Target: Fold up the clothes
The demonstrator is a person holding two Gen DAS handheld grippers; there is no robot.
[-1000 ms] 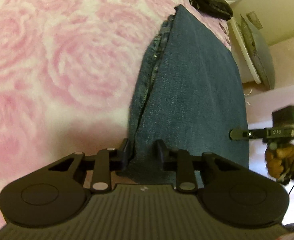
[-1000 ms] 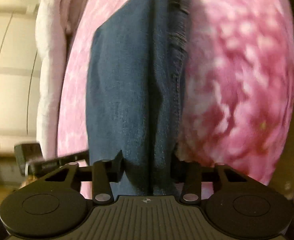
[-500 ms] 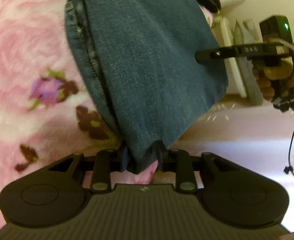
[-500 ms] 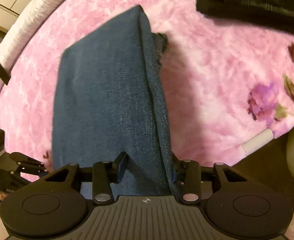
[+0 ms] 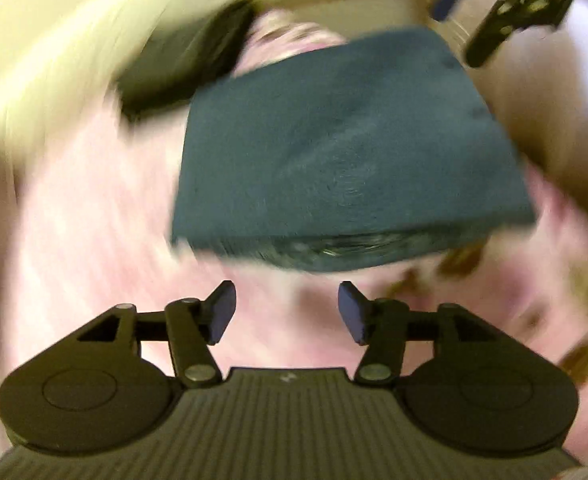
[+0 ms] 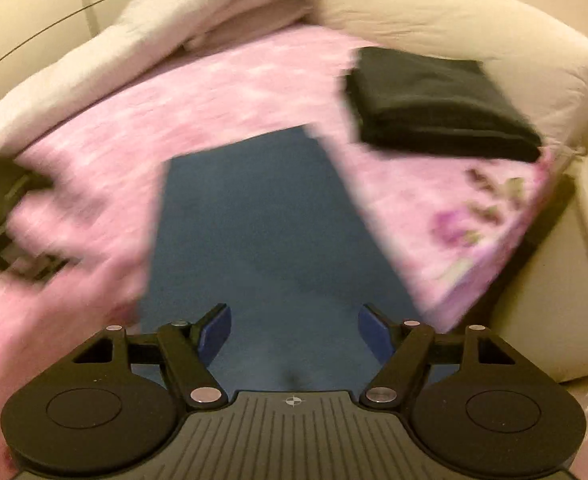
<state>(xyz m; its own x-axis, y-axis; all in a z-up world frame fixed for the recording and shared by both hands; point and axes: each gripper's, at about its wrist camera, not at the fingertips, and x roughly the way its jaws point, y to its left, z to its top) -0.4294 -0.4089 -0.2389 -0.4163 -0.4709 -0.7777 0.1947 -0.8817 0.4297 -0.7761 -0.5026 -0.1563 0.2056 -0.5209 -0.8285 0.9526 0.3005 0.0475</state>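
Left claw [image 5: 286, 312] spread wide, empty, just short of folded jeans [image 5: 345, 152] at frame centre on pink bed cover [image 5: 86, 208]. Right claw [image 6: 294, 334] equally wide, empty, low over jeans. Folded black garment [image 6: 437, 108] upper right. Heavy blur.

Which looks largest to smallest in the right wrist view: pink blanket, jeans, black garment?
1. Pink blanket
2. Jeans
3. Black garment
The jeans lie nearer the camera than the black garment, so their true order is unsure.
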